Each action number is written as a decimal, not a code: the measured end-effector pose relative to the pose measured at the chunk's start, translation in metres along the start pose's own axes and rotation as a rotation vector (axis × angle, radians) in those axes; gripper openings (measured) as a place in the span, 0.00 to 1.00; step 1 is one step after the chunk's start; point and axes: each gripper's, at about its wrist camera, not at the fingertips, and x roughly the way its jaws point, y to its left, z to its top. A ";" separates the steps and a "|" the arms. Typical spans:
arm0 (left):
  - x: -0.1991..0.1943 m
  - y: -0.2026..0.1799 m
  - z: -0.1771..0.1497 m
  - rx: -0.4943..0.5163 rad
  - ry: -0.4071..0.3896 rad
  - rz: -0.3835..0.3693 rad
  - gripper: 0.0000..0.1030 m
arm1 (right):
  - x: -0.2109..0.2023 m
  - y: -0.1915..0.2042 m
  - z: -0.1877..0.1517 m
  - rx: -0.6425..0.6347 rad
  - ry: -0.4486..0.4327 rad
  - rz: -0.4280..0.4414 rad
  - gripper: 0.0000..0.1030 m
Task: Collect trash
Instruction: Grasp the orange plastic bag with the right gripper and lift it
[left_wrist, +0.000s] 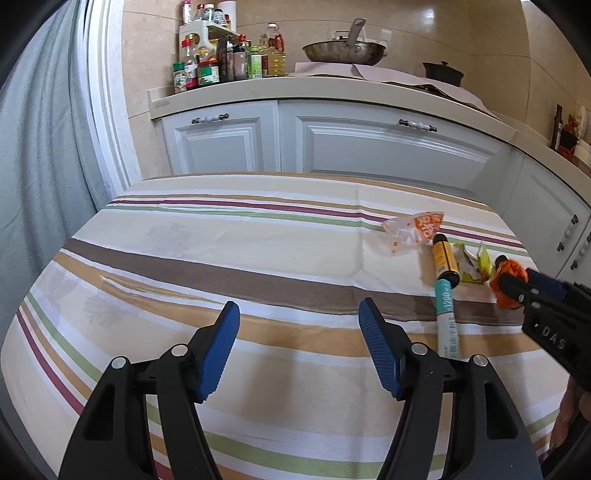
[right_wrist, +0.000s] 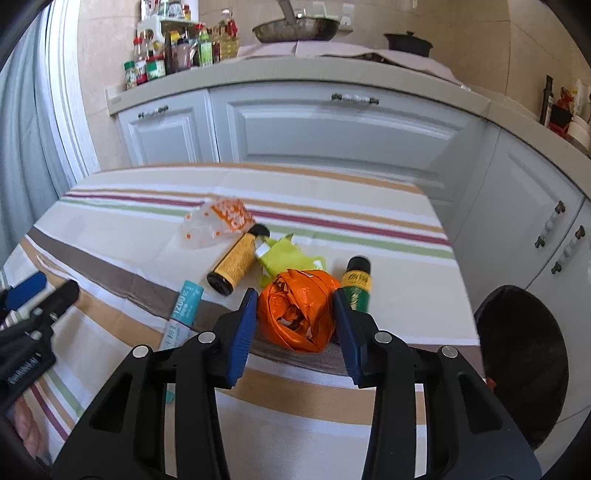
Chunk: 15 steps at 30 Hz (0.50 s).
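A crumpled orange plastic bag (right_wrist: 295, 317) lies on the striped tablecloth (right_wrist: 332, 387), and my right gripper (right_wrist: 295, 295) is shut on it, both blue pads against its sides. In the left wrist view the same bag (left_wrist: 511, 273) shows at the far right inside that gripper (left_wrist: 513, 288). Around it lie a yellow spool with black ends (right_wrist: 236, 264), a teal and white tube (right_wrist: 183, 310), a yellow-green wrapper (right_wrist: 280, 254), a clear bag with orange print (right_wrist: 218, 221) and a small green and yellow bottle (right_wrist: 356, 282). My left gripper (left_wrist: 299, 306) hovers open over bare cloth, holding nothing.
A dark round bin (right_wrist: 524, 354) stands on the floor beside the table's right edge. Behind the table run white cabinets (left_wrist: 369, 147) under a counter with spice bottles (left_wrist: 207, 70) and a wok (left_wrist: 343, 51). A curtain (left_wrist: 40, 166) hangs at the left.
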 end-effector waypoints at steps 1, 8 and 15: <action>-0.001 -0.003 0.000 0.004 0.000 -0.009 0.63 | -0.004 -0.002 0.001 0.002 -0.009 -0.001 0.39; -0.005 -0.037 -0.001 0.047 -0.005 -0.065 0.63 | -0.028 -0.026 -0.003 0.022 -0.055 -0.035 0.39; 0.002 -0.068 -0.005 0.087 0.018 -0.101 0.63 | -0.042 -0.064 -0.016 0.071 -0.063 -0.098 0.39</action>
